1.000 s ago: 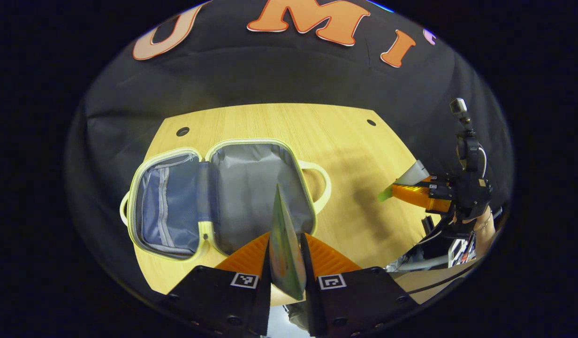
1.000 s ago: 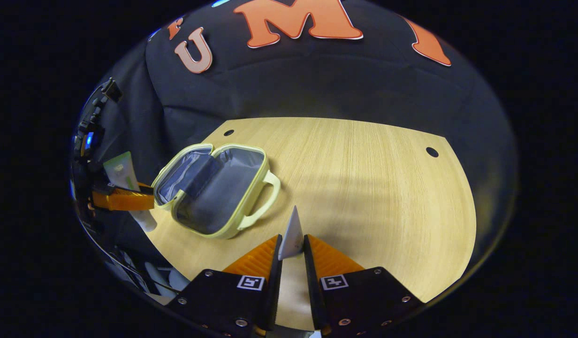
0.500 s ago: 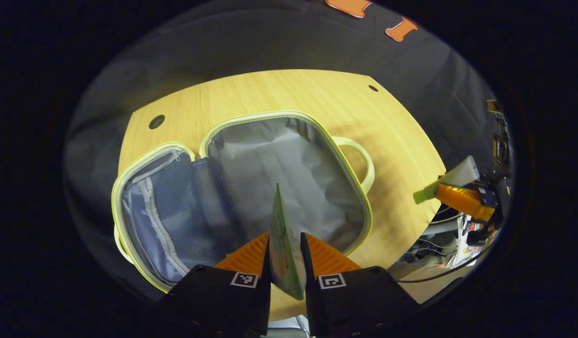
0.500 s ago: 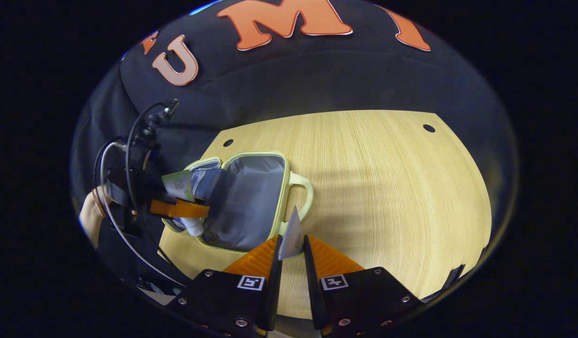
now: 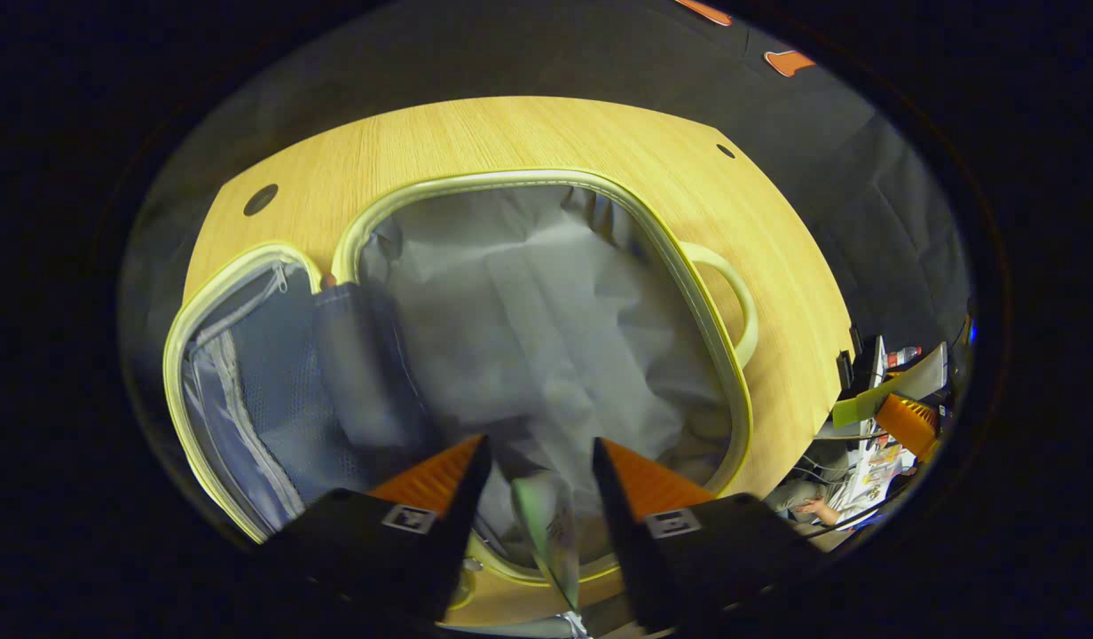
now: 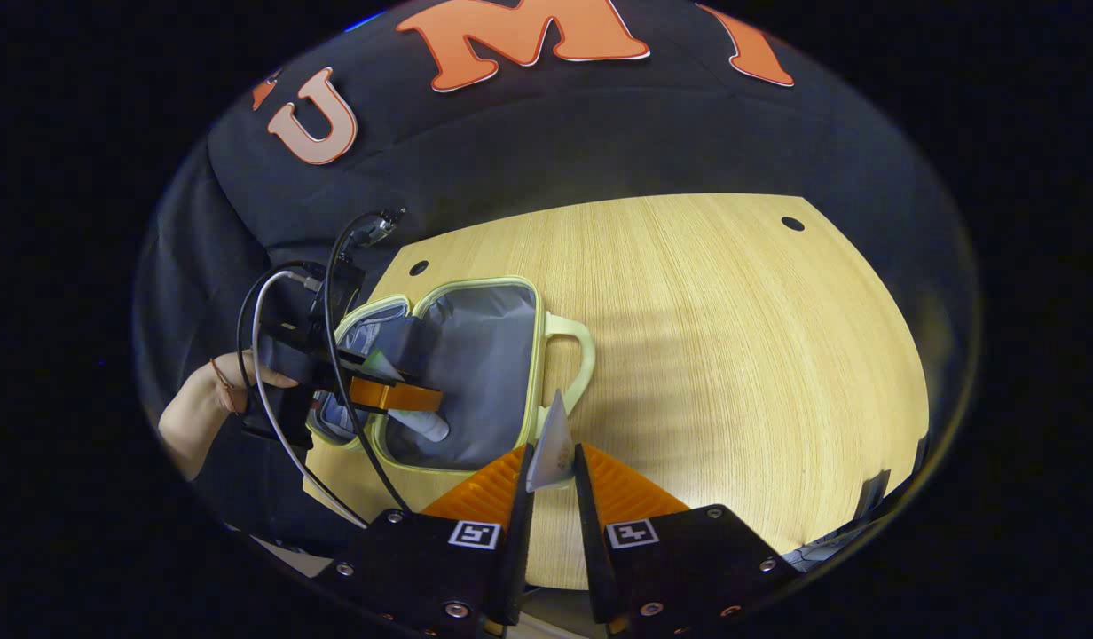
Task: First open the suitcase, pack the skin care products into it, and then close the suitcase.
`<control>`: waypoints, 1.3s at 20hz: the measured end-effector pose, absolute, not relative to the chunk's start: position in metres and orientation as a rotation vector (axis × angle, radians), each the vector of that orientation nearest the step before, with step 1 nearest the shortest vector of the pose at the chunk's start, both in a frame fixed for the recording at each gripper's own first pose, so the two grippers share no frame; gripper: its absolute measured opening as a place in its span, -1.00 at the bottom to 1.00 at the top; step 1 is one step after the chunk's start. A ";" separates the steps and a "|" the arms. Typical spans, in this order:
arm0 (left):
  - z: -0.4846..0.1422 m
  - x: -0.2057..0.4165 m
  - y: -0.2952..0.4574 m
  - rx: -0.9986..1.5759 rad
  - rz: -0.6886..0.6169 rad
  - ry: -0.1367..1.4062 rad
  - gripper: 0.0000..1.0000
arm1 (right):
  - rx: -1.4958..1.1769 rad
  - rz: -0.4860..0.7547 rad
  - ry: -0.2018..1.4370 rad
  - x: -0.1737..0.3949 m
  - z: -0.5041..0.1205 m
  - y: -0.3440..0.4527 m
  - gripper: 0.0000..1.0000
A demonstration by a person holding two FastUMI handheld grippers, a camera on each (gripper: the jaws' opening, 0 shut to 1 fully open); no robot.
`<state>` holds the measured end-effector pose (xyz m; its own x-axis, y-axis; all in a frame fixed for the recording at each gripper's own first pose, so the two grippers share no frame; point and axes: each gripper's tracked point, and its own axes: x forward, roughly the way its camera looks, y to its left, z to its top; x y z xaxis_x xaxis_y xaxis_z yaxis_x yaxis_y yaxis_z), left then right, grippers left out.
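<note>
- Left gripper view: wood-grain table runs ahead of your left gripper, with the open suitcase directly under and in front of it, grey lining up, its handle off to the gripper's right.
- Your left gripper's fingers stand apart, and the green-and-white tube hangs between them over the suitcase's near rim; I cannot tell whether either finger touches it.
- Risk: the tube sits right at the near rim, so I judge it could tip out over the edge onto the table rather than settle into the lining. Pull back gently and straight so a finger does not drag it along.
- Far to this gripper's right, your other gripper shows with a tube in it.
- Right gripper view: wooden table fills the ground ahead, the suitcase lying ahead and to the left of your right gripper.
- Your right gripper is clamped on a flat pale tube, its crimped end pointing forward and up, just beside the suitcase handle.
- Your hand holds the left gripper low, angled down into the case, a white tube beneath it.
- Risk: both grippers converge on one compartment; moving in now could knock the left one.
</note>
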<state>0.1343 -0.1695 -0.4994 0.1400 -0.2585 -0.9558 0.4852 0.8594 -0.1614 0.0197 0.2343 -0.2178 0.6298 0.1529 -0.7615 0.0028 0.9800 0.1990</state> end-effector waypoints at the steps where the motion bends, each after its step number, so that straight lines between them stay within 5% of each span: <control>1: -0.497 0.134 -0.171 0.211 -0.547 1.321 0.79 | 0.189 0.088 0.888 0.020 -0.219 0.235 -0.41; 12: -0.508 0.223 -0.175 0.462 -0.474 1.107 0.95 | 0.193 0.074 0.889 0.018 -0.213 0.233 -0.41; 18: -0.419 0.217 -0.196 0.523 -0.508 0.888 0.93 | 0.174 0.097 0.874 0.018 -0.207 0.227 -0.41; 22: -0.398 0.161 -0.185 0.488 -0.433 0.738 0.94 | 0.156 0.137 0.889 0.019 -0.209 0.227 -0.41; 26: -0.379 0.088 -0.174 0.419 -0.386 0.762 0.92 | 0.140 0.216 0.926 0.019 -0.214 0.226 -0.41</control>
<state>0.0879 -0.1737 -0.3791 0.6622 -0.1826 -0.7268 0.4781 0.8497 0.2222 0.0190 0.2257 -0.2135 0.5816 0.2442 -0.7759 -0.1244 0.9693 0.2119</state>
